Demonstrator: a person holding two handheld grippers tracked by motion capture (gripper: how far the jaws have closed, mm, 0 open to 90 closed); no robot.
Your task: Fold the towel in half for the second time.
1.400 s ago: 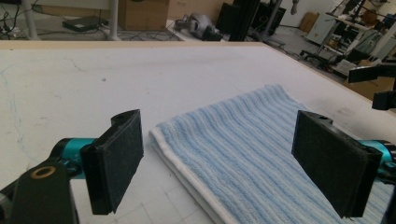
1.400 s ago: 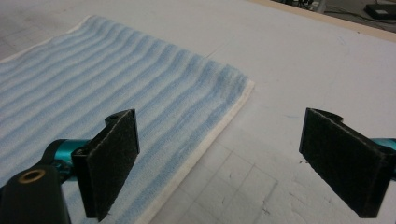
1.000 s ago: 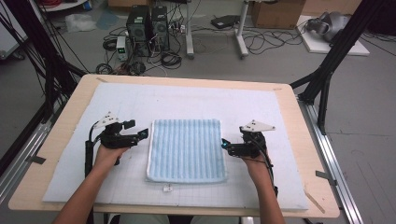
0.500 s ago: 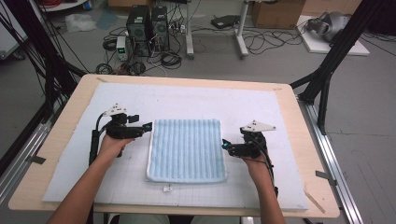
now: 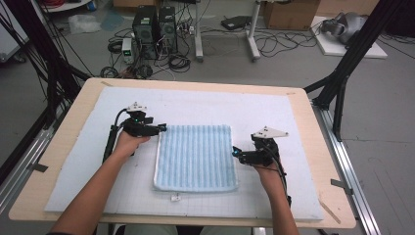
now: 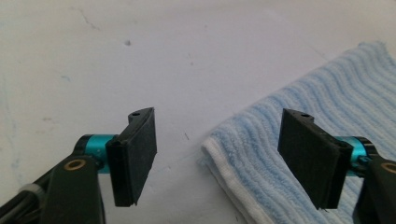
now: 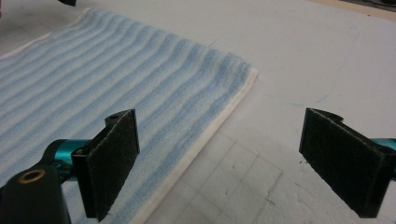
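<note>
High view: a workshop floor with computer towers (image 5: 152, 27), loose cables and black frame legs lies behind a wooden worktop (image 5: 63, 147) covered by a white gridded mat (image 5: 205, 105). A blue striped towel (image 5: 195, 156) lies flat near the middle of the mat, apparently folded into a rough square, its edges even. The left gripper (image 5: 163, 128) sits at the towel's far left corner. The right gripper (image 5: 235, 151) rests just beside the towel's right edge, about midway along it. Neither gripper lifts any cloth.

Left gripper view: the fingers (image 6: 135, 156) stand spread, though their gap has just been narrowing. The towel's white-hemmed corner (image 6: 219, 158) lies between them, nearer the right-hand finger, flat on the mat. The pads do not press it, so no grip is made yet.

Right gripper view: the fingers (image 7: 109, 161) stand wide apart. The towel's white edge (image 7: 205, 135) runs on the mat between them, untouched; one finger hangs over the blue cloth, the other over bare mat.

Assessment: the work in hand appears to be a further fold of the towel. The approach is done on both sides. Still outstanding, as judged from the layout: closing on the corner and edge, lifting, carrying the cloth over, and laying it down square.
</note>
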